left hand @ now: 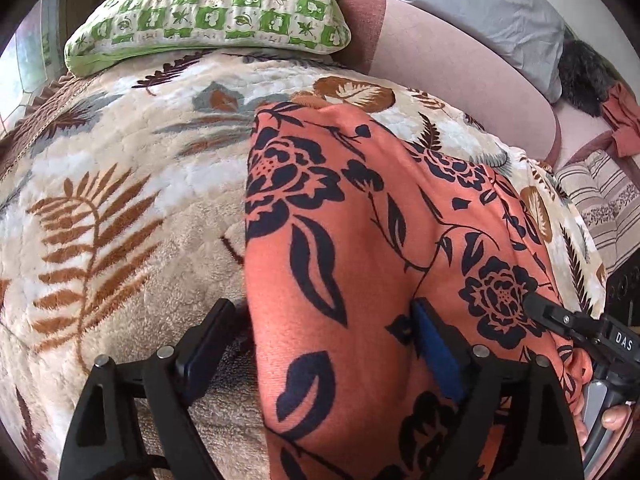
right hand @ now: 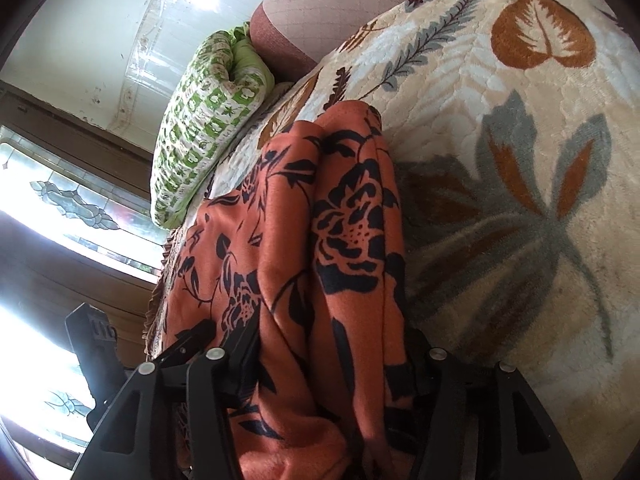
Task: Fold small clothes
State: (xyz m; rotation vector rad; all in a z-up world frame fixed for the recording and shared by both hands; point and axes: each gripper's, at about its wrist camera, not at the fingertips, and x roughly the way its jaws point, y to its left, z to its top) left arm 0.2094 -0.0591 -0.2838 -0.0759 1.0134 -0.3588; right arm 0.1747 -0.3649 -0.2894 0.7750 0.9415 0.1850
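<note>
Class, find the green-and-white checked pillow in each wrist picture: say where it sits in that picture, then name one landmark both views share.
Left wrist view: the green-and-white checked pillow lies at the top, left of centre, at the far end of the leaf-print blanket.
Right wrist view: the pillow is upper left, tilted on end, beside the window.
Shared landmark: the orange floral garment spread on the blanket.

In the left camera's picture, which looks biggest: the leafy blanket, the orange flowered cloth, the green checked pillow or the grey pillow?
1. Leafy blanket
2. Orange flowered cloth, though nearness to the camera enlarges it
3. Green checked pillow
4. Grey pillow, partly cut off
</note>
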